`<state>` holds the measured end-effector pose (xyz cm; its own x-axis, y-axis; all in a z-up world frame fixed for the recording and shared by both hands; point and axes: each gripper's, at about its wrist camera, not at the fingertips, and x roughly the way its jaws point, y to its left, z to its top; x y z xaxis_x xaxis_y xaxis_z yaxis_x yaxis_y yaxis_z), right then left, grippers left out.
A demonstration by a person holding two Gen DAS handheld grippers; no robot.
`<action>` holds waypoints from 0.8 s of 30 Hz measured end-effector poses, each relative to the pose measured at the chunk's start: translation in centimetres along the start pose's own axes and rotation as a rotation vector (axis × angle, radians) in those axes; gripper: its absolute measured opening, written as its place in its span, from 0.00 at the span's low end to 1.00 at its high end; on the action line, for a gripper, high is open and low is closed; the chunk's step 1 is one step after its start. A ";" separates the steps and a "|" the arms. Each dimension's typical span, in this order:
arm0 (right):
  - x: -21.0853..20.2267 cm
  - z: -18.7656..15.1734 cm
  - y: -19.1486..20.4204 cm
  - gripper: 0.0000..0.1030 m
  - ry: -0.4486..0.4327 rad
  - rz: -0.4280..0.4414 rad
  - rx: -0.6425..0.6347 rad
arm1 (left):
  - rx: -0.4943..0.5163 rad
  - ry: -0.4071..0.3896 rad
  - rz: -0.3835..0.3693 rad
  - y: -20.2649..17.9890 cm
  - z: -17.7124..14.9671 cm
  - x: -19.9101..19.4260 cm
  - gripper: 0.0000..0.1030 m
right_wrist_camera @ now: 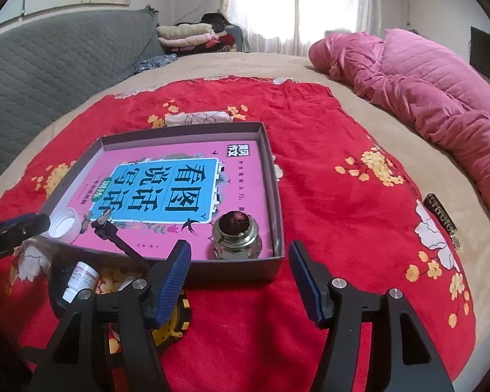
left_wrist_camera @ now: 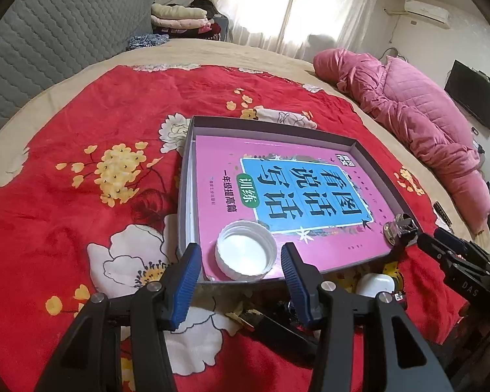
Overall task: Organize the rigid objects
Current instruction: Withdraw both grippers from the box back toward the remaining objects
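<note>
Glass ink bottle (right_wrist_camera: 236,236) in tray (right_wrist_camera: 279,196) corner, just ahead of released right hand-held gripper (right_wrist_camera: 240,263), seemingly untouched

Both grippers, left gripper (left_wrist_camera: 241,261) and right gripper (right_wrist_camera: 240,261), have jaws apart, empty.

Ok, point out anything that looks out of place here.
The white cap lies upside down on the book in the gray tray. A small white bottle lies tipped on the red blanket, outside the tray.

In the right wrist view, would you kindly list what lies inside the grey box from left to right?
White ribbed plastic cap → black pliers with tips resting on the pink book → round glass bottle with dark lid in the grey box's right near corner.
</note>
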<state>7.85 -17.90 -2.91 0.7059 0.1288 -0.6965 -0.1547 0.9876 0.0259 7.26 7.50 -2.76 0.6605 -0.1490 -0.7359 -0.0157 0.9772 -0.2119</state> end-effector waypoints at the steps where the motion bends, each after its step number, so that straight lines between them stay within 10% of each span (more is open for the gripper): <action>1: -0.2 -0.1 -0.1 0.62 -0.003 0.001 0.003 | 0.002 -0.001 0.001 0.0 0.0 -0.1 0.49; 24: -3.4 -0.3 0.1 0.68 -0.100 0.013 -0.012 | -0.026 -0.028 0.000 0.2 -0.2 -2.6 0.49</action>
<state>5.23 -18.29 -0.72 0.7692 0.1503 -0.6211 -0.1718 0.9848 0.0256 5.39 8.05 -1.07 0.6811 -0.1439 -0.7179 -0.0355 0.9728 -0.2287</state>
